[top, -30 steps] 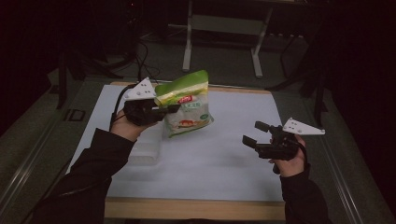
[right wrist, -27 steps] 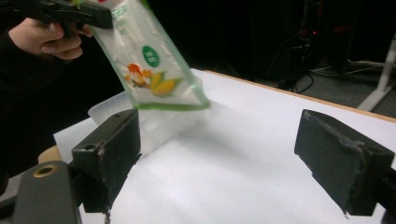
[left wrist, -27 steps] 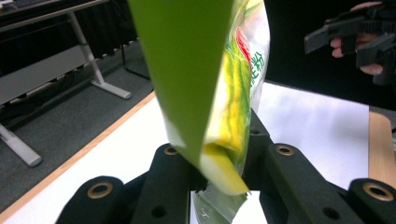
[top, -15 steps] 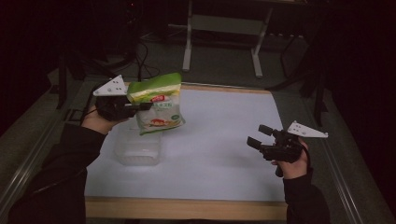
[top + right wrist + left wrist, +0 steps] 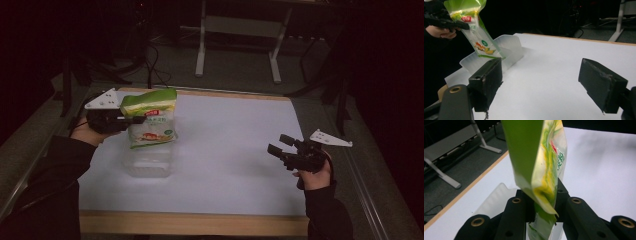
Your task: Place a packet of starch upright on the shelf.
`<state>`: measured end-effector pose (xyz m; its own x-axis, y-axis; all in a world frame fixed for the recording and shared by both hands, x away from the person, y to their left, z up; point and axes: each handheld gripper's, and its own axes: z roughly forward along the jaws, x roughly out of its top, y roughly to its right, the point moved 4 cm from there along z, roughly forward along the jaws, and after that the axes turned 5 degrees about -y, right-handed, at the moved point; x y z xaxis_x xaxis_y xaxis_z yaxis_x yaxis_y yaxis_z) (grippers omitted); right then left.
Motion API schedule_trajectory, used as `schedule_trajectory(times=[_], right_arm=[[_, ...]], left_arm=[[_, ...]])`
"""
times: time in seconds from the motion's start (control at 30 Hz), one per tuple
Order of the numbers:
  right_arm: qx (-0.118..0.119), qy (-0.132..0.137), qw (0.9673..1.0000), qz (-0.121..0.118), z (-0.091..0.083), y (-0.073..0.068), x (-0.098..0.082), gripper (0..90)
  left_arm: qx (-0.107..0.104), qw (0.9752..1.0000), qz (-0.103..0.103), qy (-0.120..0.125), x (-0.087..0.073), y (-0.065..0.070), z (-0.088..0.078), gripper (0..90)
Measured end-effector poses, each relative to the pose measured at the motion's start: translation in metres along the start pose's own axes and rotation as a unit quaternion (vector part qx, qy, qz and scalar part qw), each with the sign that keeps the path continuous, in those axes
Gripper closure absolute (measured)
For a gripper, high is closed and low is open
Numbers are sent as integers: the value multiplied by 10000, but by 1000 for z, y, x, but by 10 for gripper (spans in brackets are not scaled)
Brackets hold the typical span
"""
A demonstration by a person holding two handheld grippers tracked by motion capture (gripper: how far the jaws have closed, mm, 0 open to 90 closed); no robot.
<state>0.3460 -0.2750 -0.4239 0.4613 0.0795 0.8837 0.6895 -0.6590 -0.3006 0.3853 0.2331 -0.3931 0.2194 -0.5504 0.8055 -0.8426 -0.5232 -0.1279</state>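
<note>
Green-yellow printed bag (image 5: 149, 120), clear tray (image 5: 148, 161), white tabletop (image 5: 235, 150)

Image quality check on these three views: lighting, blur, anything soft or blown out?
High view: dim, surroundings nearly black, white table evenly lit, clear container low-contrast. Left gripper view: snack bag very close and soft at its green edge, the jaws sharp. Right gripper view: the jaws sharp, the bag farther off readable, dark background, no glare.
</note>
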Motion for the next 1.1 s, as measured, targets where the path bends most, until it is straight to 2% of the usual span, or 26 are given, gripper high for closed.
schedule_trajectory(times=[0.27, 0.5, 0.53, 0.67, 0.77, 0.83, 1.1], right_arm=[[-50, -16, 10000, 57, -1, 4, -2, 192], [-17, -32, 10000, 60, 0, 4, -4, 192], [-17, -31, 10000, 56, 0, 4, -4, 192], [-5, -12, 10000, 82, -1, 4, -4, 192], [9, 5, 10000, 92, -2, 5, -5, 192], [4, -1, 10000, 87, -2, 5, -5, 192], [24, -36, 9999, 117, 0, 6, -9, 192]], left_arm=[[-197, 9997, -133, -7, -18, -5, 0, 778], [-207, 9997, -83, -132, -26, -5, -4, 780], [-290, 9994, -109, -137, -26, -6, -3, 781], [-280, 9992, -108, -263, -29, -10, -1, 782], [-231, 9983, 34, -533, -33, -10, 10, 783], [-191, 9984, 79, -533, -34, -10, 12, 784], [-260, 9990, -88, -347, -40, -14, 14, 785]])
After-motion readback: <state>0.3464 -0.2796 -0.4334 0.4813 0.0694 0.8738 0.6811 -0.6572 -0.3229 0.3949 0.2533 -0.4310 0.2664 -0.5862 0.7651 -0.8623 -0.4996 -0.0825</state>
